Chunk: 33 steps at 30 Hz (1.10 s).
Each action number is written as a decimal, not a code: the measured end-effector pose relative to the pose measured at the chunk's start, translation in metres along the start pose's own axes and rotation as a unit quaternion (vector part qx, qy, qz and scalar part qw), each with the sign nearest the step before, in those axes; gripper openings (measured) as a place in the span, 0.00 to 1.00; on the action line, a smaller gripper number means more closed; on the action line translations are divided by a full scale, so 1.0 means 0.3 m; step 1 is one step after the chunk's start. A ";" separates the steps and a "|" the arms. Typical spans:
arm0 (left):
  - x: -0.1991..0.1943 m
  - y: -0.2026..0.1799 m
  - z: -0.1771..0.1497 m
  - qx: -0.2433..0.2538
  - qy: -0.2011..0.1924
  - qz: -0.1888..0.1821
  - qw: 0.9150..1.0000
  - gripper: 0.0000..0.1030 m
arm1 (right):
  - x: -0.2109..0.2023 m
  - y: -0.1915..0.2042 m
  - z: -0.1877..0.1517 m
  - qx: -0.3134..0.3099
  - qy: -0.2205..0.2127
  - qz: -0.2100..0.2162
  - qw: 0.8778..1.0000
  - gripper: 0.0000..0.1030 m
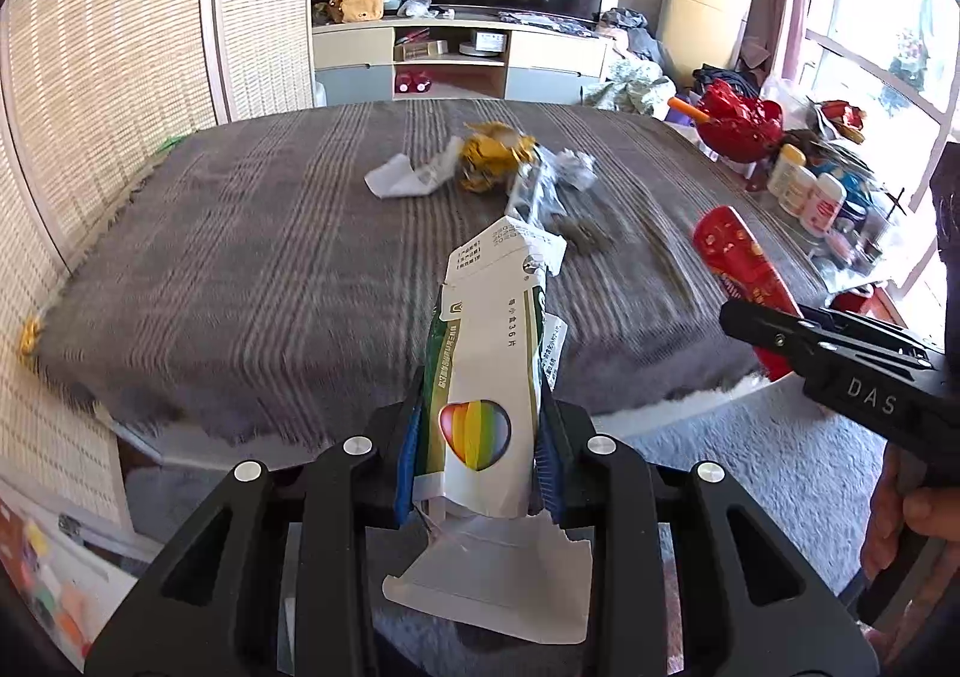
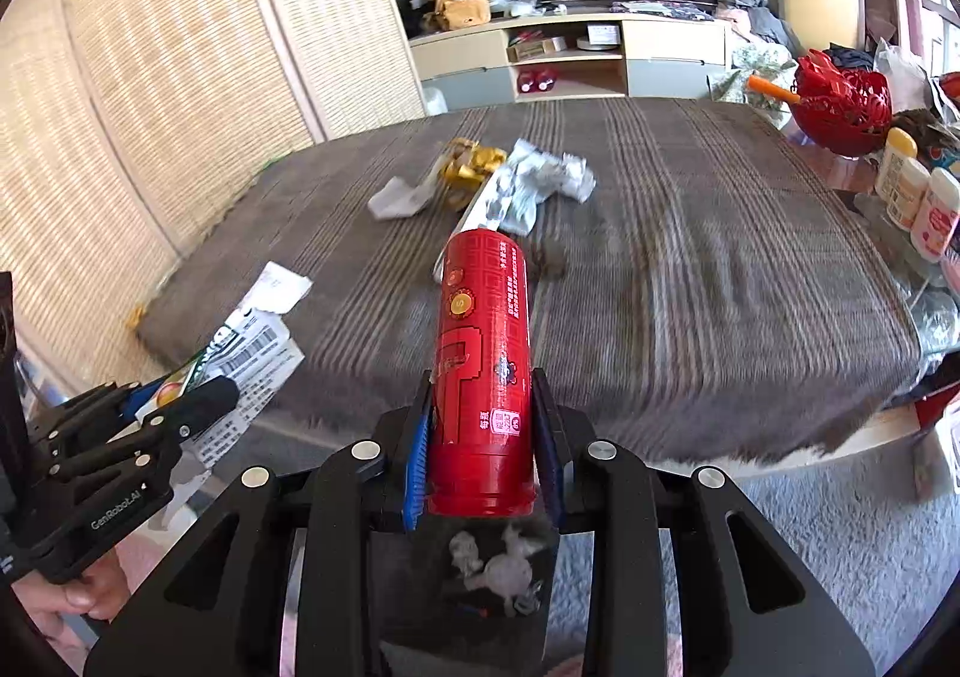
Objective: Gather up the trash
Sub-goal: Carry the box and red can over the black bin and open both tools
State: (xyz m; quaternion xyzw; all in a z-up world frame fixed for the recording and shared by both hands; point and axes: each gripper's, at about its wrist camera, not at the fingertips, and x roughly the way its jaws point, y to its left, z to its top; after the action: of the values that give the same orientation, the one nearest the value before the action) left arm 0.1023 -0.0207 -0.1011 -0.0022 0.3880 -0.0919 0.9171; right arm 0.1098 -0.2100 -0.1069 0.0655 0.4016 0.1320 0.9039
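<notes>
My left gripper is shut on a flattened white and green carton with a rainbow heart; the same gripper and carton show at the lower left of the right wrist view. My right gripper is shut on a red cylindrical can; gripper and can also appear at the right of the left wrist view. Both loads hang over the near edge of a table under a grey striped cloth. On it lie a gold wrapper, white paper and crumpled silver plastic.
A red basket and several white bottles crowd the table's right side. A woven screen stands left, a TV cabinet behind. Grey carpet lies below. A hand grips the right tool.
</notes>
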 end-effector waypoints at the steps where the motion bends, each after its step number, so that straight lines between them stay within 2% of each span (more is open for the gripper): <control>1: -0.005 -0.007 -0.020 0.001 0.001 -0.002 1.000 0.29 | -0.005 0.002 -0.018 -0.001 0.001 0.000 1.000 0.30; 7: 0.012 -0.034 -0.132 0.002 0.021 -0.009 1.000 0.29 | -0.018 0.014 -0.123 0.004 0.011 0.006 1.000 0.30; 16: 0.091 -0.083 -0.293 0.016 0.064 -0.022 0.998 0.29 | 0.034 0.000 -0.269 0.016 0.049 0.005 0.999 0.30; 23: 0.150 -0.087 -0.363 0.020 0.090 -0.026 0.995 0.29 | 0.098 -0.033 -0.351 0.026 0.079 -0.018 0.996 0.30; 33: 0.275 -0.056 -0.477 0.005 0.147 -0.033 0.989 0.29 | 0.214 -0.033 -0.442 0.034 0.130 -0.014 0.991 0.30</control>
State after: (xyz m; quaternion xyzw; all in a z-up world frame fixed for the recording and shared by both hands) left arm 0.0539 -0.0416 -0.2586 0.0037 0.5174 -0.1231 0.8468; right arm 0.0544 -0.1993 -0.2432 0.0726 0.5204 0.1129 0.8433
